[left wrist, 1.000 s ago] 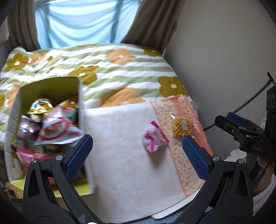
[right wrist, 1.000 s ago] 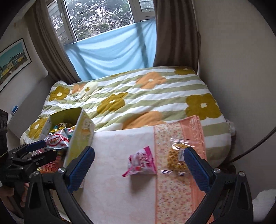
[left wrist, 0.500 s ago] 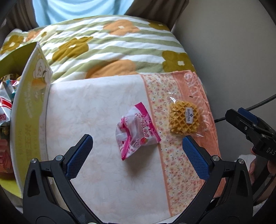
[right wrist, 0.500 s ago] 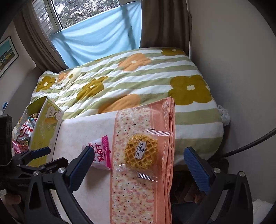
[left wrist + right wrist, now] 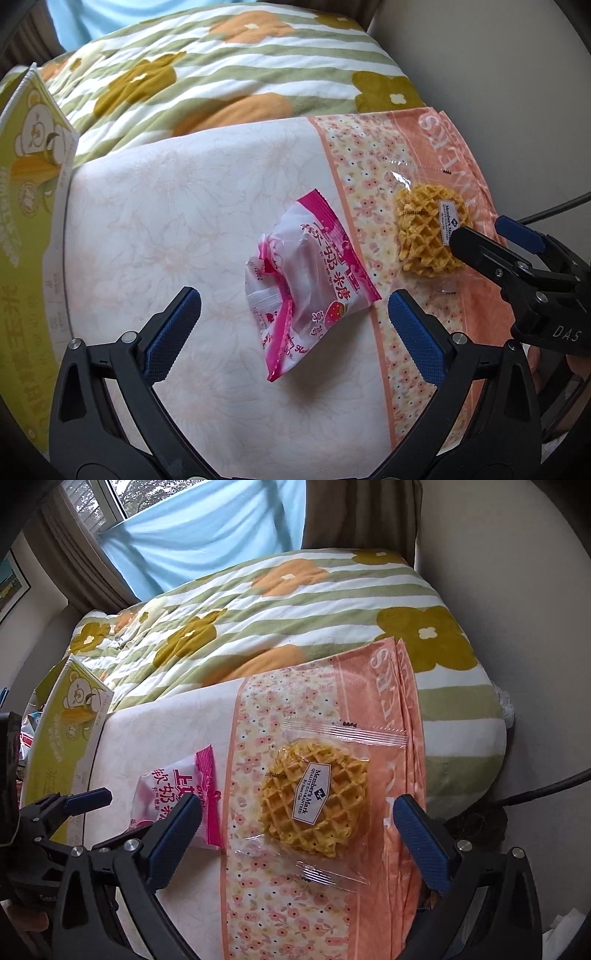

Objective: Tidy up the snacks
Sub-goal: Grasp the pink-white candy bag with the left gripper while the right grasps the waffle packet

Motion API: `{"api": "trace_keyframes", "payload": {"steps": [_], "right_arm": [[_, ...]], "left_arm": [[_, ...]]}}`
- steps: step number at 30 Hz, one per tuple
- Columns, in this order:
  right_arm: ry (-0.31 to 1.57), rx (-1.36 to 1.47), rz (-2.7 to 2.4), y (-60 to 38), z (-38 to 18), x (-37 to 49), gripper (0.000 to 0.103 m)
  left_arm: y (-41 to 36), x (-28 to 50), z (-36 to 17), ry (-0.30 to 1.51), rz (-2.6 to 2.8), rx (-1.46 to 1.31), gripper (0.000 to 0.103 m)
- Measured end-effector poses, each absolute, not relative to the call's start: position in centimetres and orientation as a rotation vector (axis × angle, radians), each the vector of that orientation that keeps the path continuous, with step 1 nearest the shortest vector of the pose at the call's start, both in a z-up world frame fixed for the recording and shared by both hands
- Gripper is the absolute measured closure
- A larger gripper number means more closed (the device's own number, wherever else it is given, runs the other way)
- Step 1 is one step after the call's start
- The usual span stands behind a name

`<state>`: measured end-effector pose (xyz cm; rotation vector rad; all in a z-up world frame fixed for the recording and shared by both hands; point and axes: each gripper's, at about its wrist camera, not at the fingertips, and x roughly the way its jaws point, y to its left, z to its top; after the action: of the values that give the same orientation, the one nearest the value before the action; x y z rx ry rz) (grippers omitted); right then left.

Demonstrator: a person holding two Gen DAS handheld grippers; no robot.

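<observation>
A pink and white candy packet [image 5: 310,273] lies on the white and peach cloth [image 5: 184,221]. My left gripper [image 5: 291,325] is open, just above it, with a finger on each side. A waffle in a clear wrapper [image 5: 314,797] lies on the floral strip to the right. My right gripper [image 5: 295,830] is open and straddles the waffle. The packet also shows in the right wrist view [image 5: 177,786]. The right gripper appears at the right of the left wrist view [image 5: 517,258].
A yellow-green snack box [image 5: 29,206] stands at the left edge of the cloth; in the right wrist view [image 5: 62,738] packets show behind it. A flowered striped quilt [image 5: 295,602] lies beyond. A beige wall [image 5: 517,590] and a black cable [image 5: 543,786] are at the right.
Both grippers have moved forward and down: the left from the box toward the pink packet, the right toward the waffle. Both stay open.
</observation>
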<state>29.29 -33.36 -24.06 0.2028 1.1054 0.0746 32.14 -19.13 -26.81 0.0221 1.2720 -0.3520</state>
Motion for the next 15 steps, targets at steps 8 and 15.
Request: {"api": "trace_keyframes", "payload": {"steps": [8,15], "right_arm": [[1.18,0.249,0.025,-33.3,-26.6,31.1,0.0],[1.217,0.276,0.019,-32.4,-27.7,32.3,0.0]], "left_arm": [[-20.3,32.9,-29.3,1.315,-0.409,0.078,0.011],[-20.6,33.7,-30.4,1.331,-0.451,0.094,0.014]]}}
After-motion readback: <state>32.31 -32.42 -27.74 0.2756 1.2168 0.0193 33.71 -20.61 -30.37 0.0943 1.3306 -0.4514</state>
